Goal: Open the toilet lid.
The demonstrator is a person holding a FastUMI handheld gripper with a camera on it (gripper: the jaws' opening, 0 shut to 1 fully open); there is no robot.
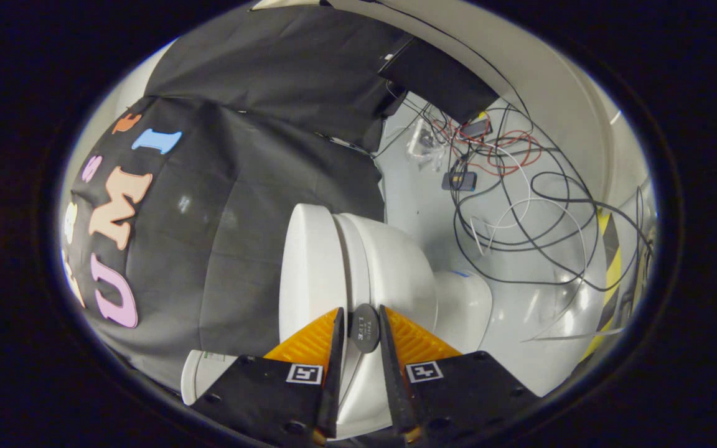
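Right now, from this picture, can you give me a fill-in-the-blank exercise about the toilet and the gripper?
1. The dark round tab on the lid sits ___ the two fingers of the gripper, which press on it.
2. The toilet is ___ in colour.
3. Beyond the toilet, tangled ___ lie on the floor.
Missing words: between; white; cables.
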